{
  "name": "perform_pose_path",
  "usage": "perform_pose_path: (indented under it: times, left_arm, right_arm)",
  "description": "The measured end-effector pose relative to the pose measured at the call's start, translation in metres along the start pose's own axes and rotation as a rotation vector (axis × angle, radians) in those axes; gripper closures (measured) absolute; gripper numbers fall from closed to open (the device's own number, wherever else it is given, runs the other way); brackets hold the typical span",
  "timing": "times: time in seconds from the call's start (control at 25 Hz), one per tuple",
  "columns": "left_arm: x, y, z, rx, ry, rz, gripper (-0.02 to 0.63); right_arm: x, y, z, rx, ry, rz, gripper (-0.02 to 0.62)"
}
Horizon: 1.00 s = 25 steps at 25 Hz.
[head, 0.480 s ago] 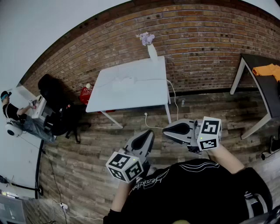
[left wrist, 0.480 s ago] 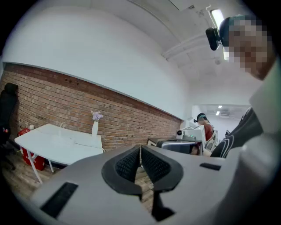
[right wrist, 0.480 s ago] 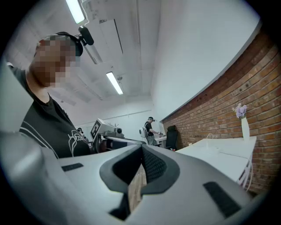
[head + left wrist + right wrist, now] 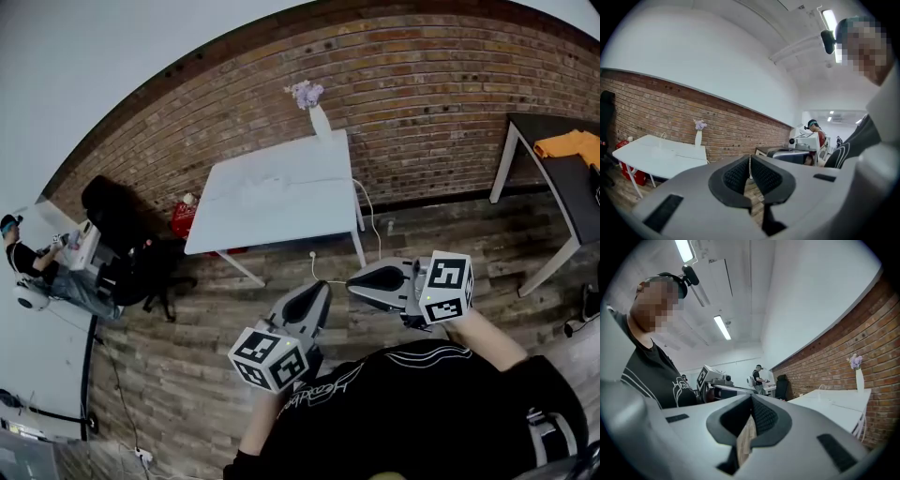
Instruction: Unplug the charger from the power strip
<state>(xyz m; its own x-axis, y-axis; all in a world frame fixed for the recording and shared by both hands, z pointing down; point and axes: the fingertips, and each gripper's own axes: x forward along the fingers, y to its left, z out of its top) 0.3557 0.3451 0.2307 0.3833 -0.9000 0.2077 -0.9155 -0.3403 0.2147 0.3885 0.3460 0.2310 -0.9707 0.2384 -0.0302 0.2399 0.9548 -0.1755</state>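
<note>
Nearest, the left gripper (image 4: 312,295) and the right gripper (image 4: 356,278) are hovering side by side before the person's black shirt (image 4: 412,412), both jaws clenched on nothing (pads meeting in each gripper view). Ahead, the bare wooden plank floor (image 4: 225,309) is lying open up to the white rectangular counter (image 4: 225,220). The white power strip (image 4: 264,193) is resting mid-top, well apart from both grippers; the charger is too small to make out. A thin white cable (image 4: 366,202) is trailing over the counter's right edge.
</note>
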Motion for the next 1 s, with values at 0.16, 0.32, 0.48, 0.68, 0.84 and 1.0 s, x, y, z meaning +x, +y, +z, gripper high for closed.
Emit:
perform_pose_path:
  times: [0.16,0.32,0.48,0.68,0.84,1.0]
  left_arm:
    - [-0.002,0.003,-0.003,-0.016,0.002,0.002,0.594]
    - [0.003,0.017,-0.018,-0.06,0.034,0.028,0.594]
    - [0.002,0.04,-0.029,-0.099,0.078,0.056,0.594]
    - [-0.003,0.098,-0.026,-0.155,0.074,0.106,0.594]
    - [0.006,0.15,-0.028,-0.21,0.078,0.131,0.594]
    - [0.017,0.207,-0.028,-0.242,0.1,0.15,0.594]
  right_arm:
    - [-0.003,-0.008,-0.001,0.025,-0.012,-0.044,0.598]
    - [0.002,-0.019,-0.015,0.078,-0.002,-0.029,0.598]
    - [0.023,-0.035,-0.028,0.146,0.009,-0.013,0.598]
    - [0.058,-0.061,-0.04,0.185,0.026,-0.015,0.598]
    - [0.081,-0.097,-0.051,0.242,0.016,-0.051,0.598]
    - [0.113,-0.136,-0.056,0.288,0.001,-0.086,0.598]
